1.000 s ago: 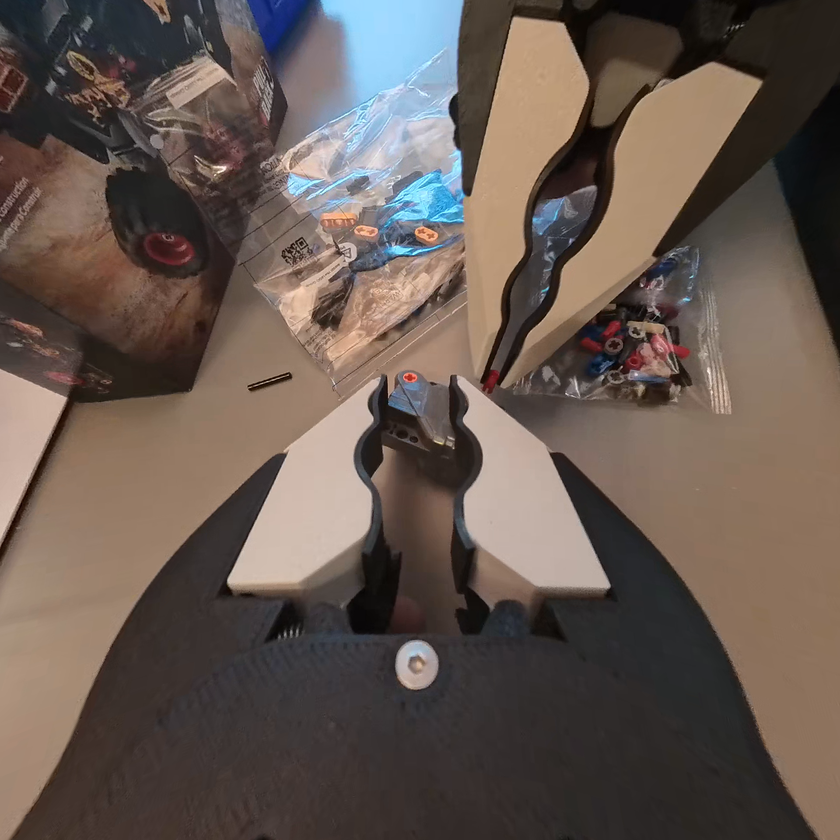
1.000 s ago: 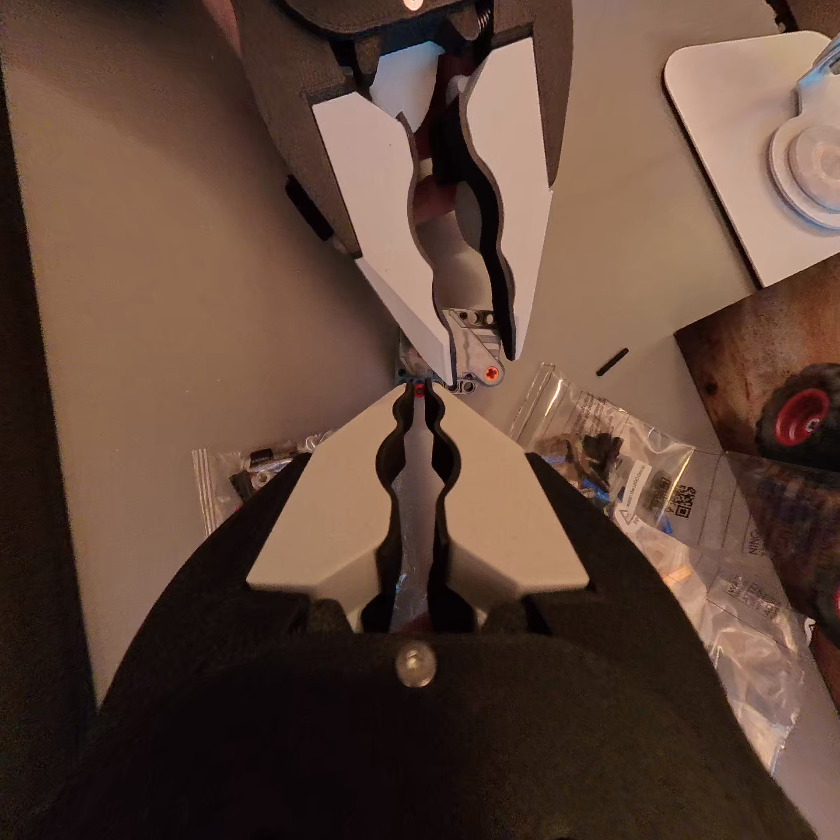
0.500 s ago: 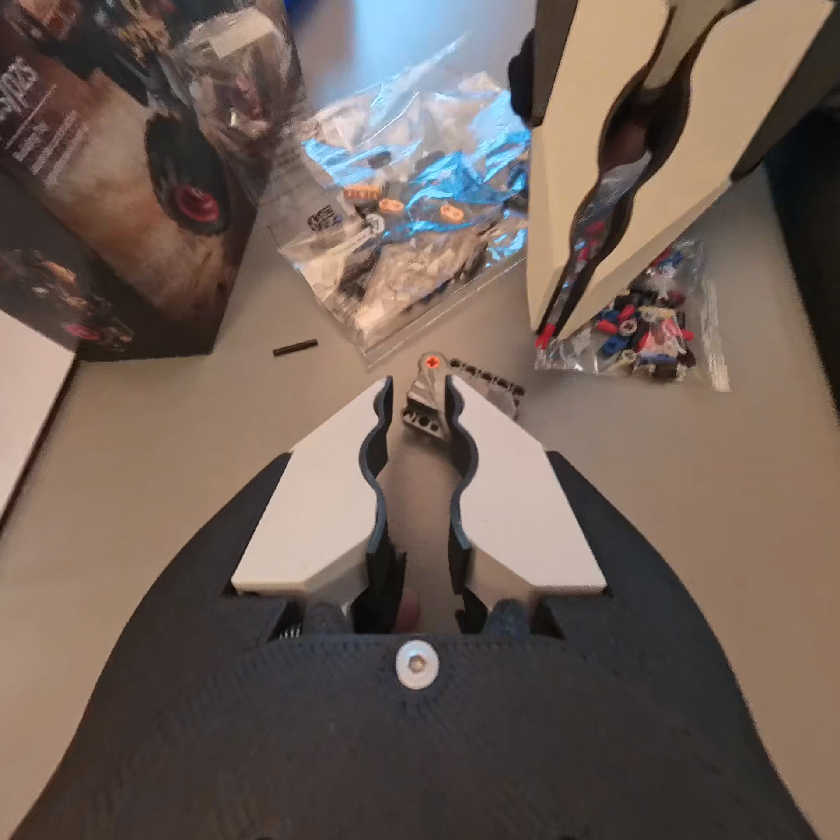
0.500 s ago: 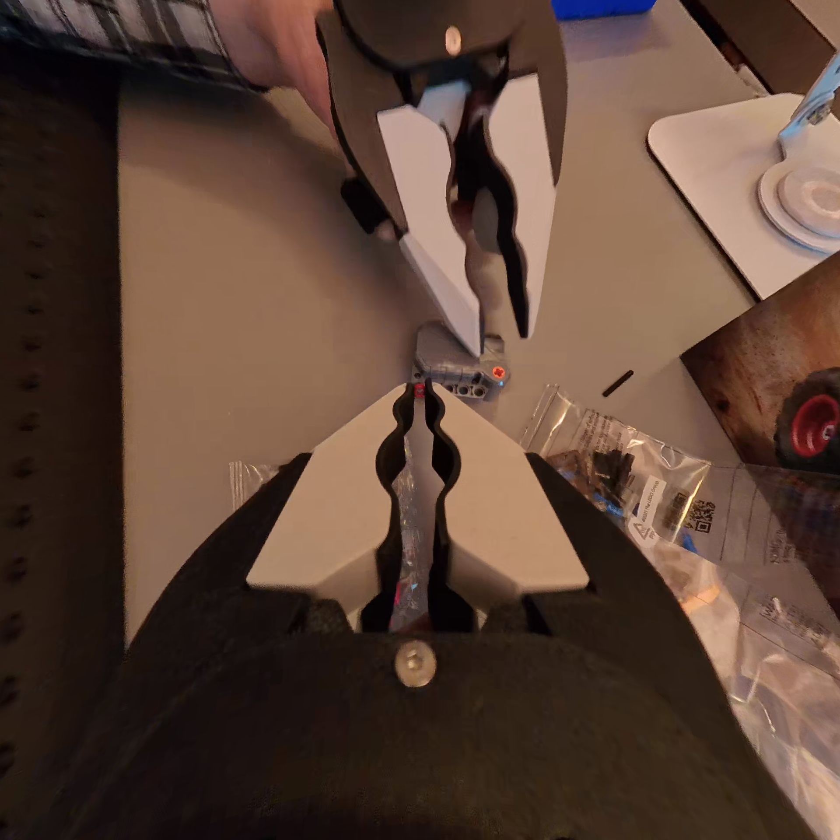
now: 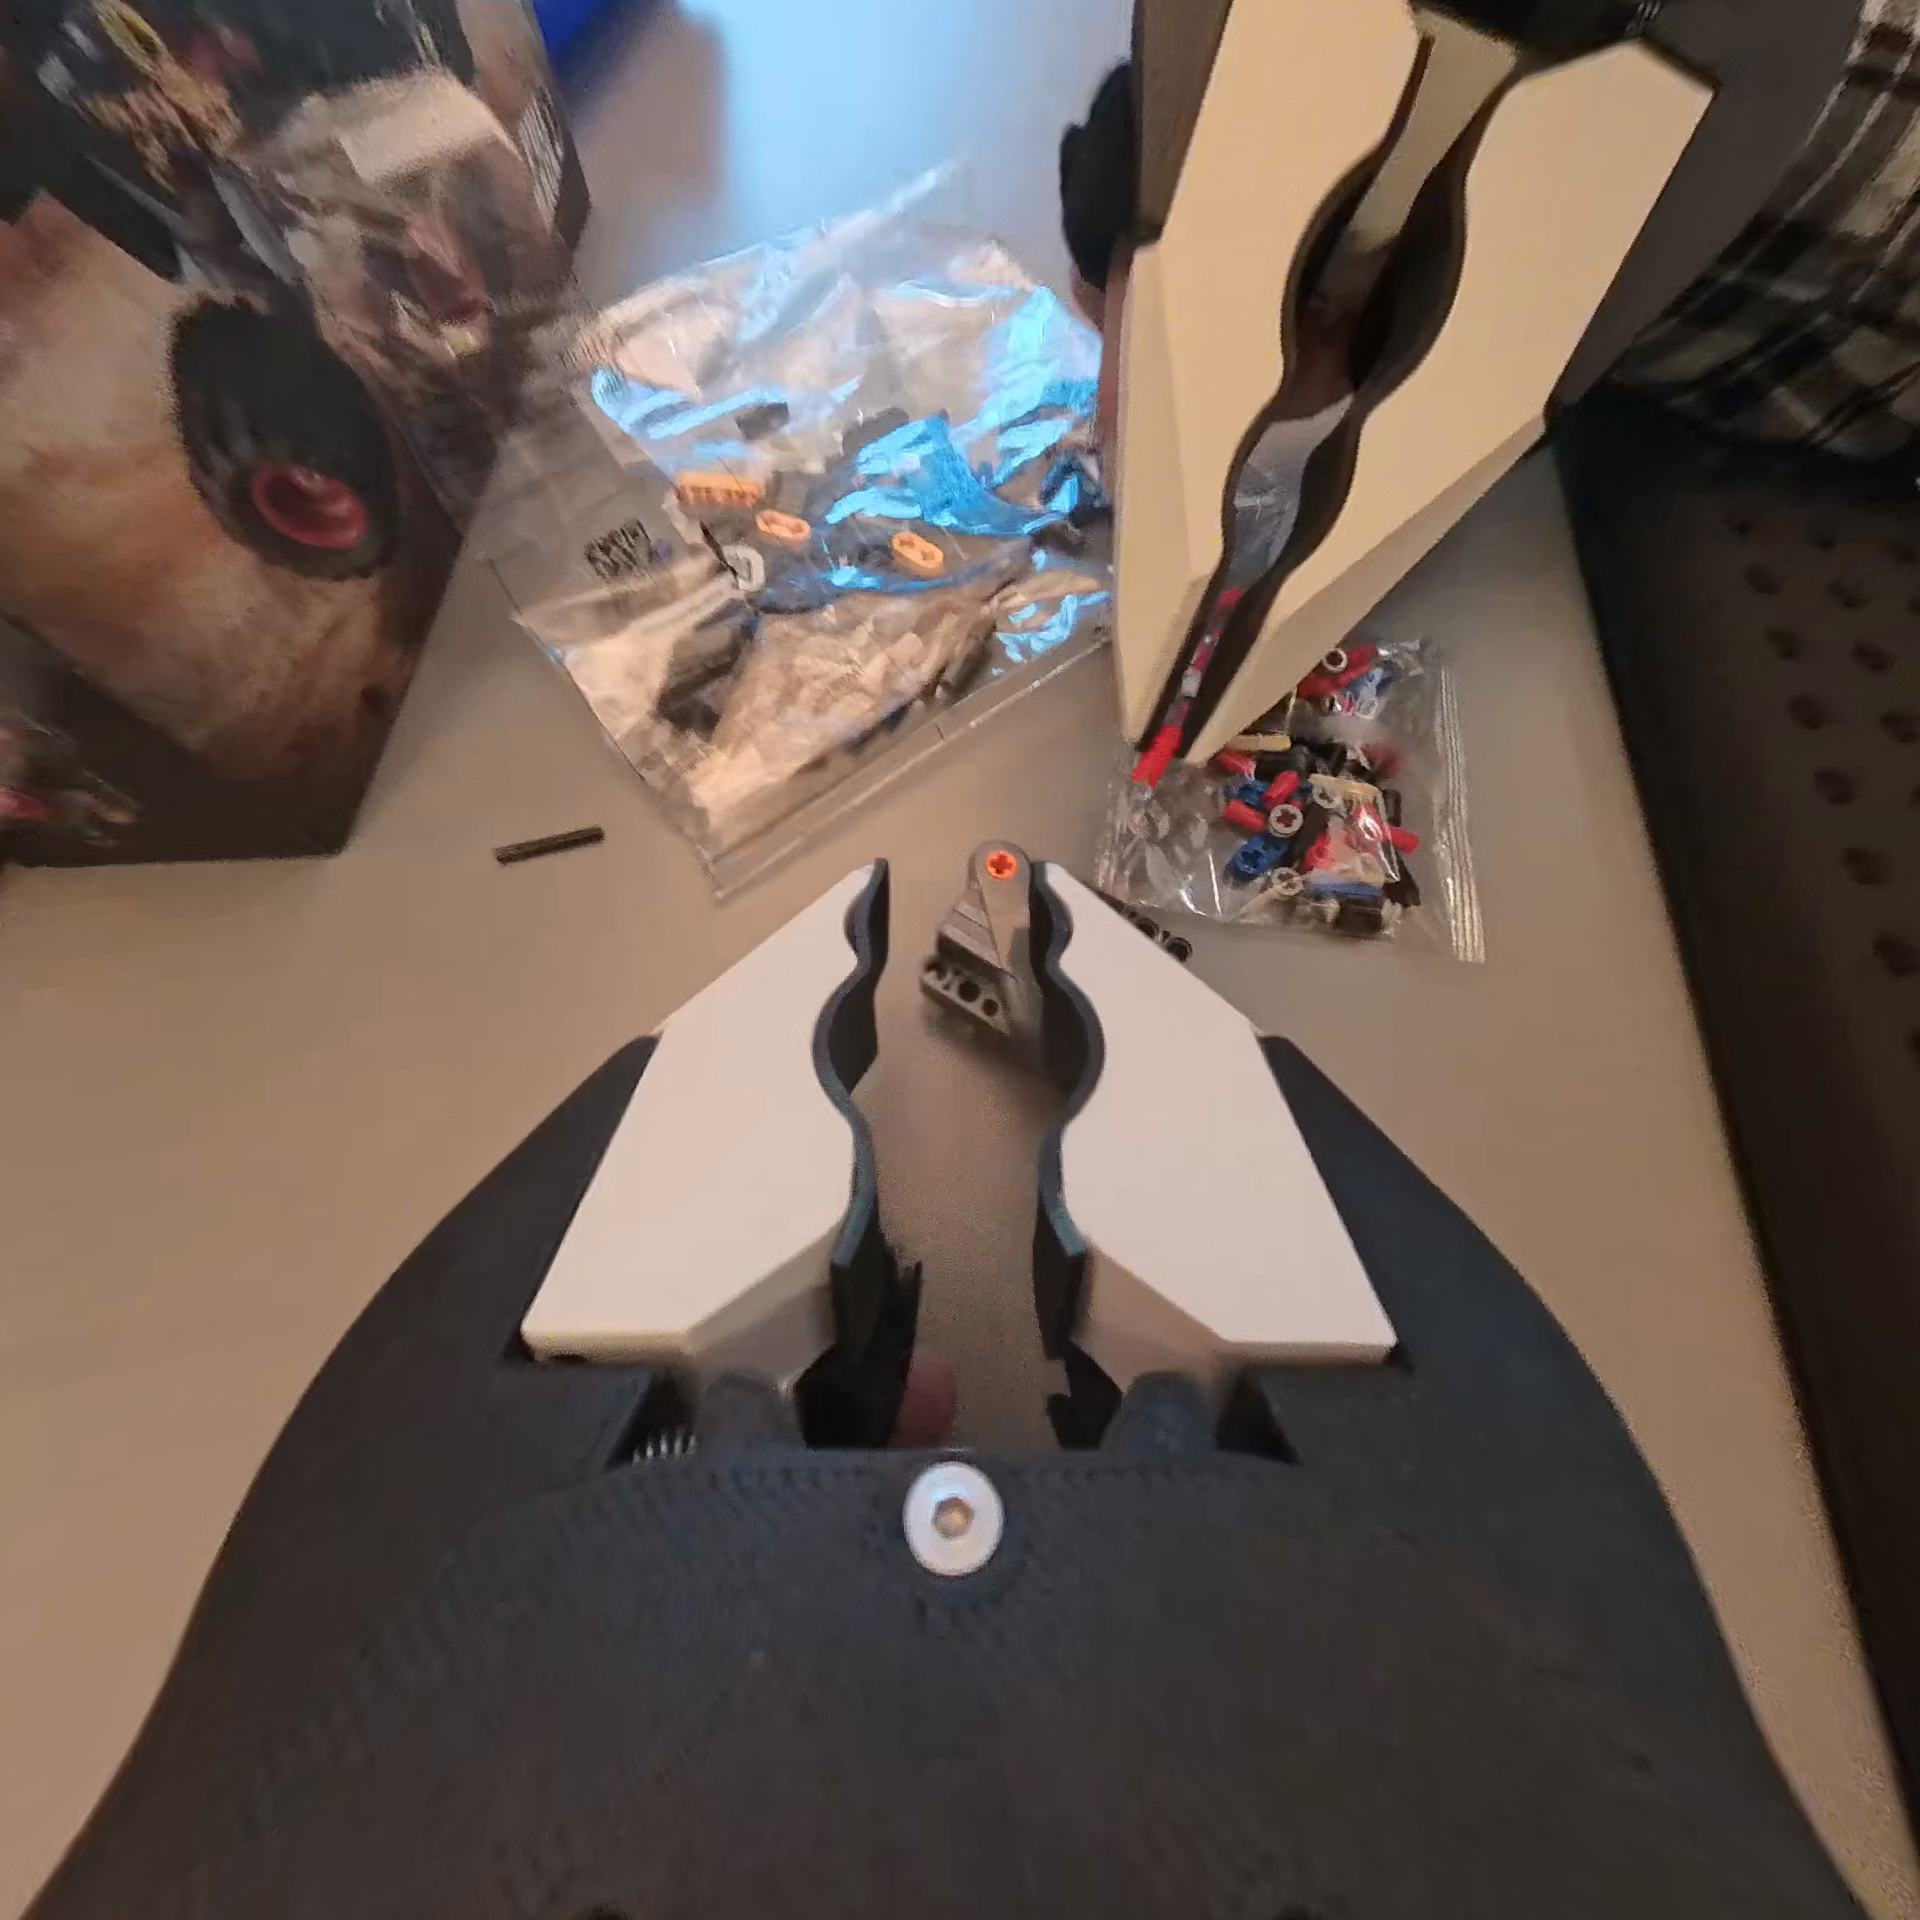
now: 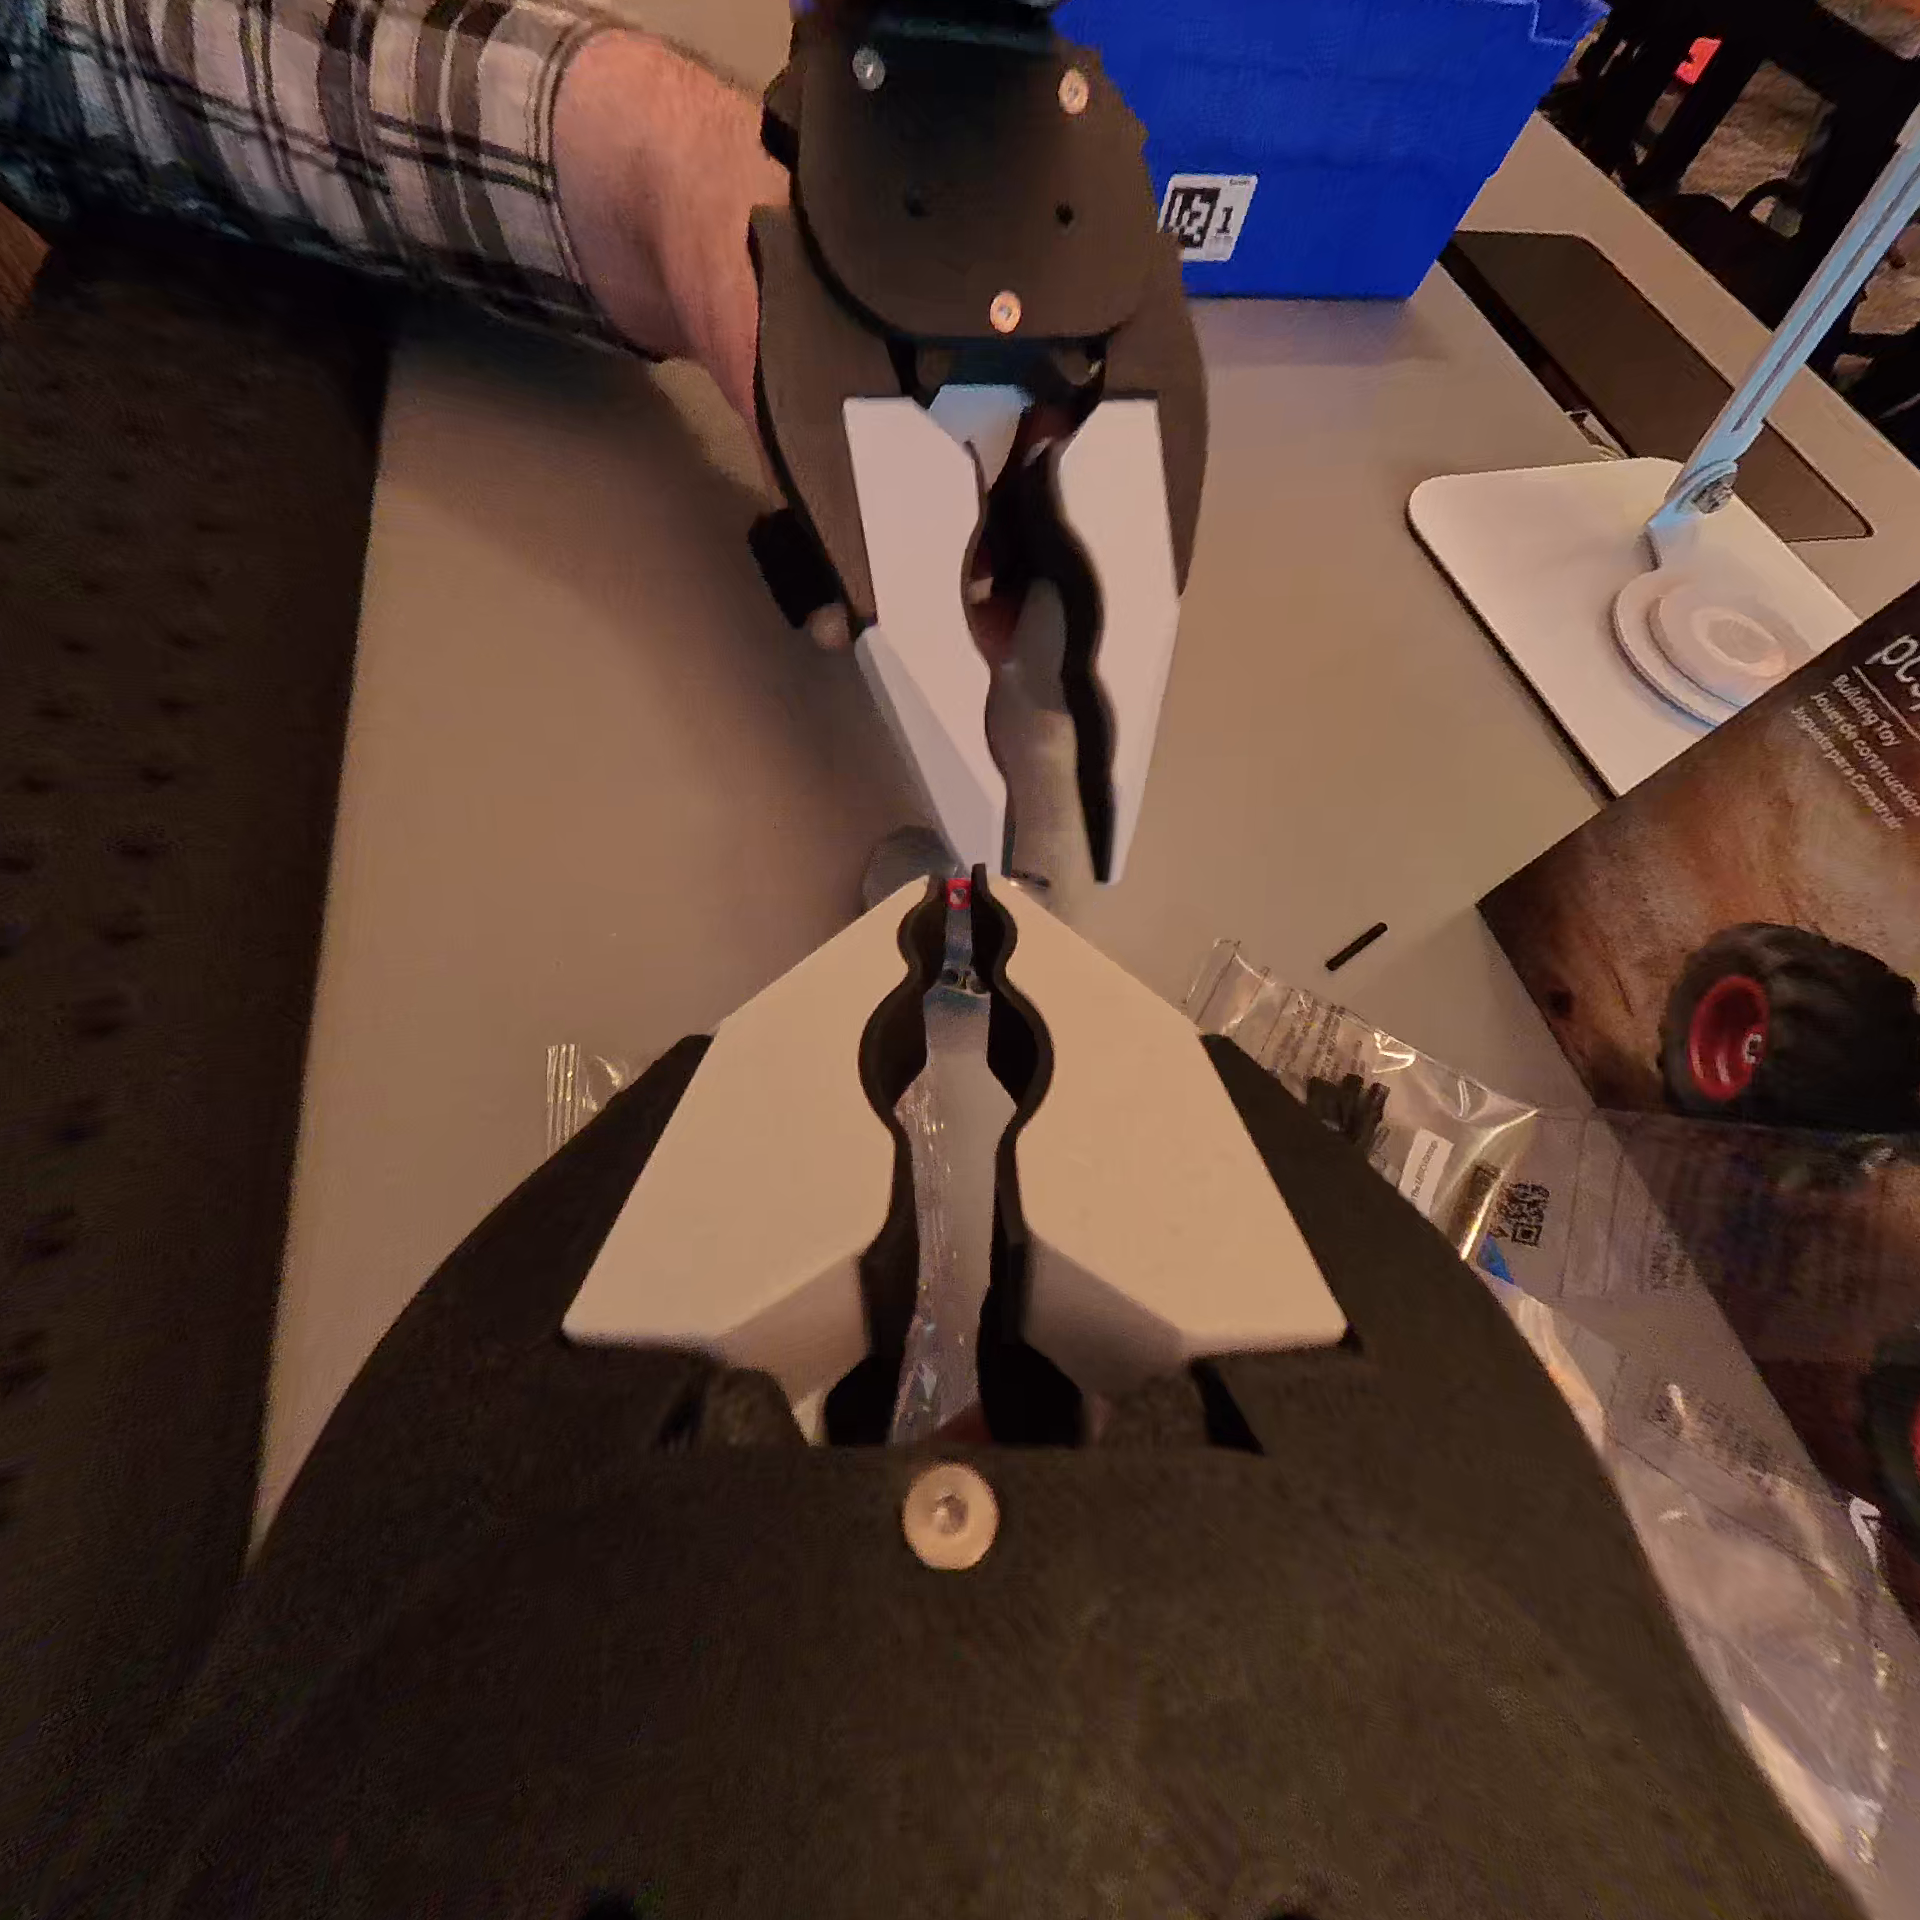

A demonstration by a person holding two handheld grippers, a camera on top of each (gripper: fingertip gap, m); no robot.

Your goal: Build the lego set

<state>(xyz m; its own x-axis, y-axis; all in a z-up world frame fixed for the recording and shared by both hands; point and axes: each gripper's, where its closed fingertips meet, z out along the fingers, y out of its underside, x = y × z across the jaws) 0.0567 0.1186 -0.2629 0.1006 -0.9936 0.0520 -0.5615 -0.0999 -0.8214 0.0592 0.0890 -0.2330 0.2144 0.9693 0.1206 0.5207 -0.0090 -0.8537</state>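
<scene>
My left gripper (image 5: 961, 914) is hanging just above the table (image 5: 312, 1091) with its jaws parted a moderate way, holding nothing. The grey assembly (image 5: 985, 951) is lying flat on the table in the gap between the fingertips, nearer the right-hand finger; whether that finger is touching it I cannot tell. An orange-red axle end is showing at its far tip, a row of pin holes along its near edge.

My right gripper (image 6: 961, 896) is pinching a small red pin (image 6: 956, 894) at the very tips, jaws nearly closed on it. In the left wrist view it is hovering (image 5: 1169, 743) over the small bag of pins (image 5: 1309, 821), beyond and to the right of the assembly.

Handling notes, as judgement: the assembly is looking like hard plastic, light, stiff, smooth-faced. It is likely to skate on the table if nudged from one side. Best hold: across the two flat side faces of the thick body, keeping the holed edge and the axle end clear. The pin is tiny and round; only its tip is showing past the fingertips, so it is prone to twisting in the grip or popping out under off-axis push.

Farther out: a large clear bag of parts (image 5: 821, 520) beyond the assembly, a loose black axle (image 5: 549, 844) to the left of it, the set's box (image 5: 208, 499) at far left.
</scene>
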